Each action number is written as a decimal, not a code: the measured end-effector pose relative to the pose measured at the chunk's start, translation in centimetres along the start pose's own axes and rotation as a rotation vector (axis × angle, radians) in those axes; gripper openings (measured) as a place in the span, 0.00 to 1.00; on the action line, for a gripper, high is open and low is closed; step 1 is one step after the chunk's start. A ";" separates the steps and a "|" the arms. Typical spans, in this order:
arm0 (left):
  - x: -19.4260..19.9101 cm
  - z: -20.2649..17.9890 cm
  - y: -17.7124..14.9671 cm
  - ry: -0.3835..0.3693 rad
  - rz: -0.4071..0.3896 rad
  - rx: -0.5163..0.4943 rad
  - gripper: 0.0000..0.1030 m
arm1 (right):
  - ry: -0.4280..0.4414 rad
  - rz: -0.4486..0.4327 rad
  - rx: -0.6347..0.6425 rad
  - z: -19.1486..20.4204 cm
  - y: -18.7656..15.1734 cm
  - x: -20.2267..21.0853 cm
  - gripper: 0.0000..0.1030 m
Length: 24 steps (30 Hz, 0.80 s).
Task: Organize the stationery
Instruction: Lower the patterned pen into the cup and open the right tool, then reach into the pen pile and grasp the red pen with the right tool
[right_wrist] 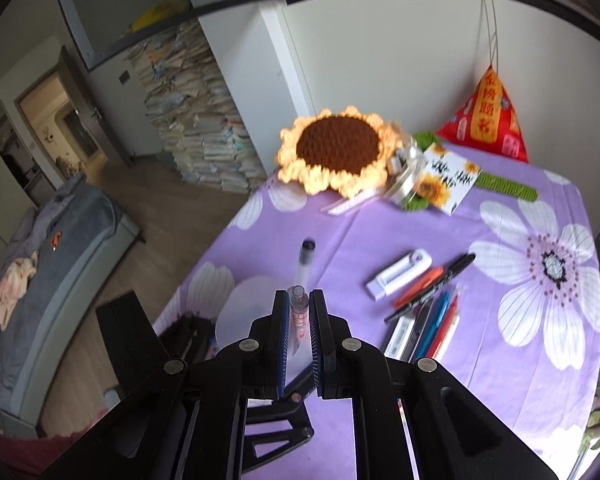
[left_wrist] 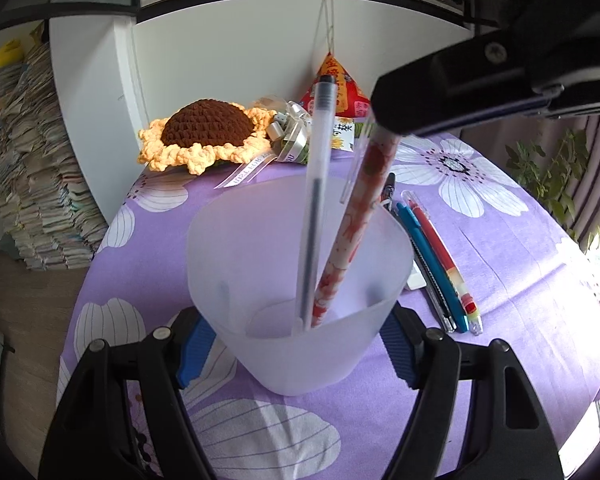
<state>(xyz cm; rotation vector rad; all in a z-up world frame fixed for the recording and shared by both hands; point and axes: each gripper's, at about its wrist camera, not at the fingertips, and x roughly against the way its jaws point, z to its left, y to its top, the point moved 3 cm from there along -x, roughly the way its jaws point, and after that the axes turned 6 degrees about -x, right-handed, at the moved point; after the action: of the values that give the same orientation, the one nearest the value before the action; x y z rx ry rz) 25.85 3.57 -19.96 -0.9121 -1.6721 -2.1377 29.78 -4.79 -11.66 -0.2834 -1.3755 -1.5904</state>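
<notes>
Now a patterned pen goes into the steadied cup

Left tool (left_wrist: 300, 340) clamps the frosted cup (left_wrist: 300, 264) on the bench (left_wrist: 500, 280) so it cannot tip; right tool (right_wrist: 299, 312), narrow, grips the red-patterned pen (left_wrist: 348, 232) by its top, tip inside beside a clear pen (left_wrist: 314, 216), while more pens (left_wrist: 440, 264) wait alongside

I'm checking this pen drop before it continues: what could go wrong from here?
1. The red-patterned pen leans steeply in the frosted plastic cup; released high by the right gripper, it could tip out.
2. It may knock the clear black-ink pen standing beside it.
3. The left gripper clamps the light cup; pushing the pen down could tilt it.
</notes>
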 end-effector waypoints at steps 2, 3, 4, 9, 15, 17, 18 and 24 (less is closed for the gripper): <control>0.0 -0.3 0.1 -0.002 -0.008 -0.046 0.70 | 0.013 0.011 -0.004 -0.2 -0.2 0.0 0.10; 0.1 -0.7 0.2 0.001 -0.016 -0.082 0.70 | 0.018 0.014 -0.005 -0.2 -0.2 0.1 0.10; 0.2 -1.1 0.2 -0.001 -0.023 -0.114 0.70 | 0.024 0.012 -0.006 -0.3 -0.3 0.3 0.10; 0.8 -1.9 -0.1 -0.013 -0.033 -0.204 0.70 | 0.046 -0.017 -0.021 -1.0 -0.2 1.7 0.10; 1.3 -1.1 -0.6 -0.016 -0.018 -0.190 0.71 | 0.048 -0.045 -0.024 -1.8 -0.4 3.2 0.10; 1.6 -1.1 -0.9 -0.009 -0.019 -0.197 0.71 | 0.038 -0.058 -0.036 -2.4 -0.3 3.6 0.11; 1.8 -1.0 -1.0 -0.007 -0.020 -0.201 0.71 | 0.025 -0.063 -0.052 -3.1 -0.2 3.7 0.11; 2.1 -1.0 -1.4 -0.008 -0.043 -0.235 0.70 | -0.153 0.038 -0.199 -8.9 0.1 0.8 0.11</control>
<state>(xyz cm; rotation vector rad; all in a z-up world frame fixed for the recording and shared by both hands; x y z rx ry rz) 23.13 3.40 -19.83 -0.9559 -1.4771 -2.4002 33.04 -12.80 -14.03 -0.5577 -1.3181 -1.7049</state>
